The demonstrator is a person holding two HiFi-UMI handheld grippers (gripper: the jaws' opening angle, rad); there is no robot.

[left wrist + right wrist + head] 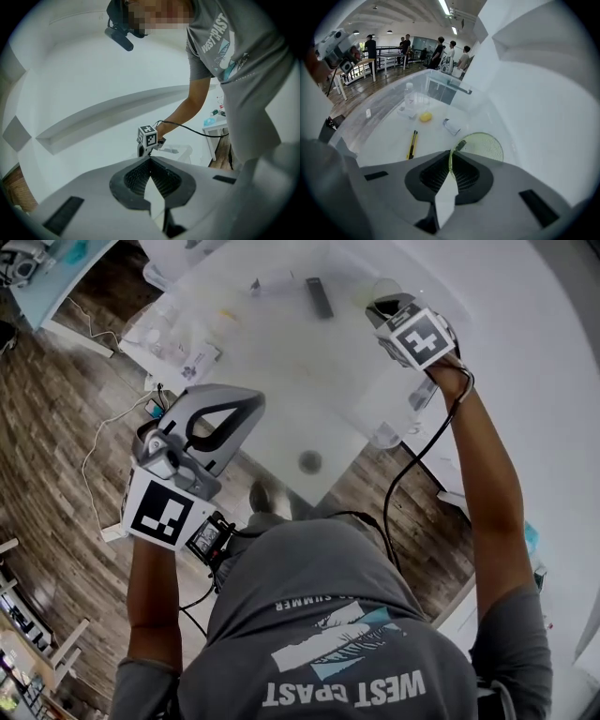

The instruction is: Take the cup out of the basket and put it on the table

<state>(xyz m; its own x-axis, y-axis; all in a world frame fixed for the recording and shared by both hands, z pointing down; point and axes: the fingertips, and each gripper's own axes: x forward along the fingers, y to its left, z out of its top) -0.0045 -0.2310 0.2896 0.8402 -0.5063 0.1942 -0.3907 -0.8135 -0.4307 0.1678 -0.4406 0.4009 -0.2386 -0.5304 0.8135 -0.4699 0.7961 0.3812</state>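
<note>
In the right gripper view a translucent greenish cup [483,146] stands on edge in front of the jaws. My right gripper [453,159] is shut on its thin rim. From the head view this gripper [386,302] is stretched out over the far right part of the white table [281,371], and the cup [382,287] shows faintly just past it. I cannot make out a basket around the cup. My left gripper [246,407] hangs off the table's left edge near my body. Its jaws [150,159] are shut with nothing between them.
On the table lie a yellow utility knife [412,144], a small yellow object [425,117], a clear bottle [409,101] and a dark flat bar [320,297]. A clear-walled box [445,86] stands at the far end. Several people stand in the background. Wood floor lies around the table.
</note>
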